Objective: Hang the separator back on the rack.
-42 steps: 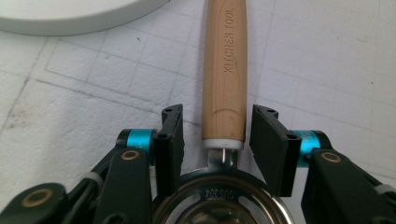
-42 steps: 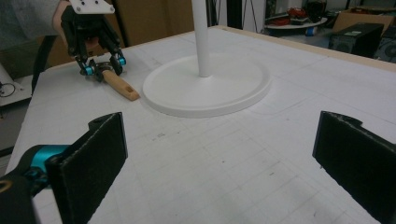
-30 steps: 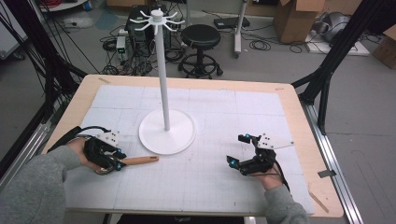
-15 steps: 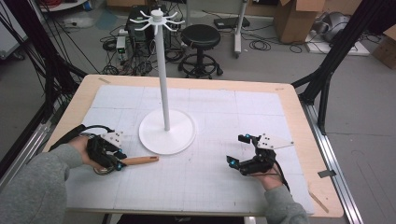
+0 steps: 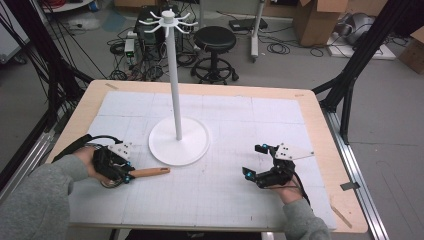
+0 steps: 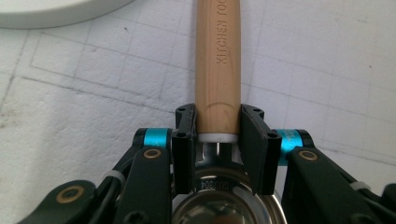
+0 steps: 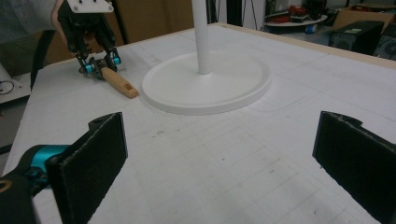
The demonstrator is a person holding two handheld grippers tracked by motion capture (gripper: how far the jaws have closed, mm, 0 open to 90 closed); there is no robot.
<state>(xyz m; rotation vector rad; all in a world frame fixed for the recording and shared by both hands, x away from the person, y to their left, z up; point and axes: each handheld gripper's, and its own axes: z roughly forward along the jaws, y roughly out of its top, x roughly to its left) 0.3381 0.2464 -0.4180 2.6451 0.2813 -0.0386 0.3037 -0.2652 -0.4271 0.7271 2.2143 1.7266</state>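
Wooden handle (image 6: 217, 70), one, clamped in left claw (image 6: 217, 140); one white stand (image 5: 178, 140).

Grey floor (image 5: 300, 70) behind the wooden counter (image 5: 320, 125): black stool (image 5: 214, 45), tangled cables (image 5: 125, 50), cardboard boxes (image 5: 315, 20), black frame struts (image 5: 365, 55).

Left gripper (image 6: 217, 135): black frame, two flat black jaws, cyan anodised collars at each side, brass-coloured pivot rivets, small black screws in the jaw blocks, white cable ties on the linkage arms. Grey three-cornered plate on top, black cable trailing in a loop. Right gripper (image 5: 256, 161): same black build, cyan accents at the jaw tips, grey plate, black cable. Grey knit sleeves on both forearms.
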